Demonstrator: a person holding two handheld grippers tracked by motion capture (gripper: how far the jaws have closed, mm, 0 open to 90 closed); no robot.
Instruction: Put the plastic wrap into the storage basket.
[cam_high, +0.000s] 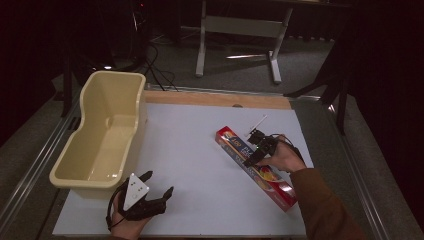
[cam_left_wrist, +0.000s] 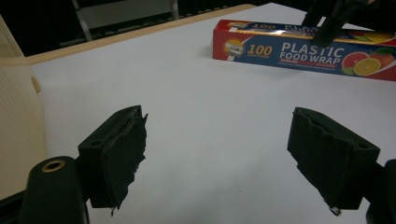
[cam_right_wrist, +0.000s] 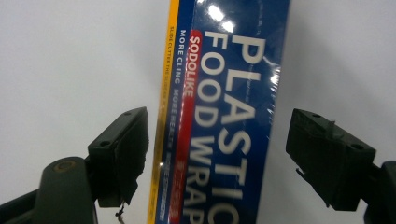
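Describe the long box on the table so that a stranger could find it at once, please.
On the white table, look right, away from the cream tub at its left edge. The plastic wrap box lies there diagonally: long, red and blue, printed "PLASTIC FOOD WRAP" with citrus pictures.

You have one plastic food wrap box (cam_high: 255, 167) at about four o'clock on the one white table (cam_high: 200, 150), one cream tub (cam_high: 102, 132) at nine o'clock, and two grippers: left gripper (cam_high: 159, 185), right gripper (cam_high: 253, 145).

My white table (cam_high: 200, 165) carries a cream tub (cam_high: 102, 135) at its left edge; right of the tub lies the plastic-wrap box (cam_high: 272, 177).
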